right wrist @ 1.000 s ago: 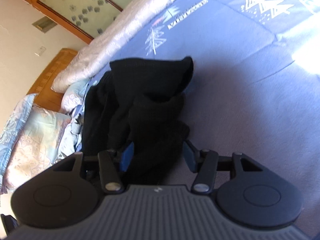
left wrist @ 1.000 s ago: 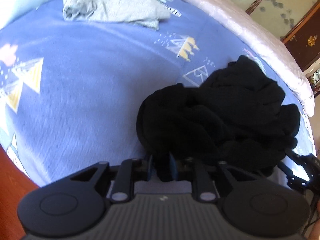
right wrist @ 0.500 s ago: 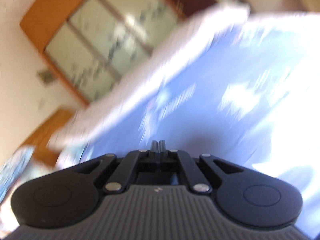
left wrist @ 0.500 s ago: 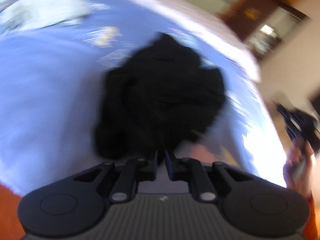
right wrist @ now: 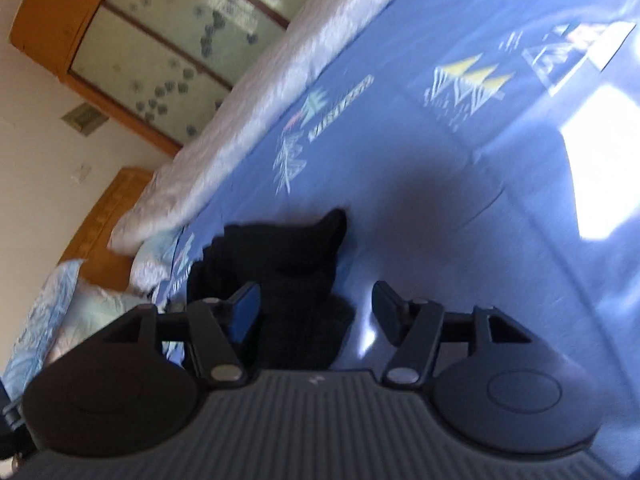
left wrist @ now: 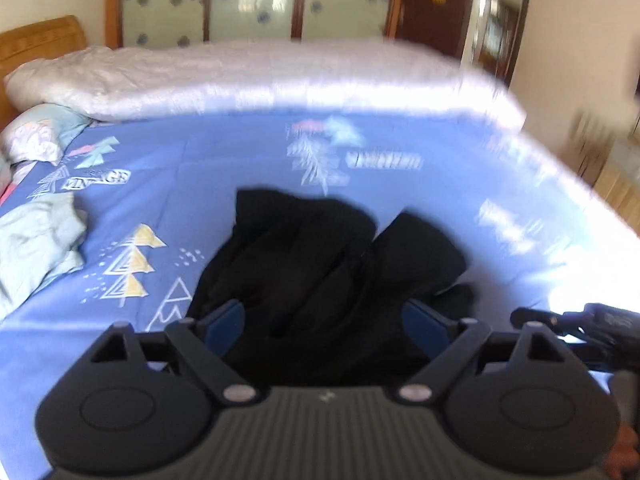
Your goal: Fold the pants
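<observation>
The black pants [left wrist: 320,264] lie in a crumpled heap on the blue patterned bedsheet [left wrist: 224,160]. My left gripper [left wrist: 324,320] is open, its blue-padded jaws spread wide on either side of the near edge of the heap, holding nothing. In the right wrist view the pants [right wrist: 288,264] lie at lower left. My right gripper [right wrist: 316,312] is open, with the near end of the heap between its jaws. The other gripper [left wrist: 592,324] shows at the right edge of the left wrist view.
A grey-green garment [left wrist: 36,240] lies on the sheet at the left. A white rolled quilt [left wrist: 240,80] runs along the far side of the bed. Pillows [right wrist: 72,304] and a wooden headboard [right wrist: 108,216] are at the head end.
Both grippers were shut half a second ago, the left on the pants. Now both are open and the pants lie loose on the sheet. Both cameras swung sharply.
</observation>
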The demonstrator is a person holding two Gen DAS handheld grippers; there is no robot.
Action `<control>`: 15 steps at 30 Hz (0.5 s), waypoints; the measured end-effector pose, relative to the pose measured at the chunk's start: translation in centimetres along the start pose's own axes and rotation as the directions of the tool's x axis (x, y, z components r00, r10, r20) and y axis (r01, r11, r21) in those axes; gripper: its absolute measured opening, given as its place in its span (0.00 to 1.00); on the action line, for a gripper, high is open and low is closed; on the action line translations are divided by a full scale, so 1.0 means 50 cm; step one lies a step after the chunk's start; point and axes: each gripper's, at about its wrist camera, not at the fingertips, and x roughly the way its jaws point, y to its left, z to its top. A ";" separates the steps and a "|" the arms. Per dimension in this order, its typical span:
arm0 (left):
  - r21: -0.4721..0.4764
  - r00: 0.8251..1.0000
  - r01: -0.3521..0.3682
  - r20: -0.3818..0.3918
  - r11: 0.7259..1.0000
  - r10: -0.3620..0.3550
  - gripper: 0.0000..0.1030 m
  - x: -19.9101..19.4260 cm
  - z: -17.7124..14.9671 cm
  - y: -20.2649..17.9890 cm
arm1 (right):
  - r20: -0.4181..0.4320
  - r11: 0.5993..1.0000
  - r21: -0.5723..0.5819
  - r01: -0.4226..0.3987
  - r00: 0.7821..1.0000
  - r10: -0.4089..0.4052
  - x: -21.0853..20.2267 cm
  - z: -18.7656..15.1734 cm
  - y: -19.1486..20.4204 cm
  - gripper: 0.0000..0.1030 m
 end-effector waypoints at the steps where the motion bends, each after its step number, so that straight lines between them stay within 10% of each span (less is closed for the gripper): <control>1: 0.013 0.999 0.005 -0.033 1.000 -0.005 0.62 0.036 -0.004 -0.001 | -0.034 1.000 -0.008 -0.004 0.999 0.004 0.027 -0.008 0.007 0.69; 3: -0.017 0.991 0.010 -0.132 1.000 -0.012 0.07 0.110 0.004 0.007 | -0.091 1.000 -0.013 -0.005 0.996 0.004 0.082 -0.012 0.012 0.71; 5: -0.144 0.986 0.016 -0.161 0.989 -0.039 0.05 0.141 -0.003 0.058 | -0.175 1.000 0.001 -0.021 0.984 0.021 0.135 -0.019 0.015 0.67; 7: -0.276 0.990 0.051 -0.110 0.960 -0.084 0.04 0.107 0.007 0.109 | -0.211 1.000 -0.009 -0.027 0.977 0.025 0.158 -0.019 0.024 0.26; 9: -0.350 0.997 0.074 0.004 0.934 -0.077 0.04 0.031 0.025 0.157 | -0.169 0.999 0.014 -0.042 0.985 0.044 0.137 0.000 0.026 0.22; 12: -0.491 0.980 0.133 0.197 0.861 -0.039 0.04 -0.126 0.025 0.254 | 0.003 0.999 -0.007 -0.049 0.999 0.049 0.045 0.058 0.035 0.18; 15: -0.610 0.952 0.175 0.306 0.773 0.026 0.04 -0.258 -0.030 0.336 | 0.245 0.999 -0.036 -0.012 0.969 0.021 -0.100 0.127 0.034 0.14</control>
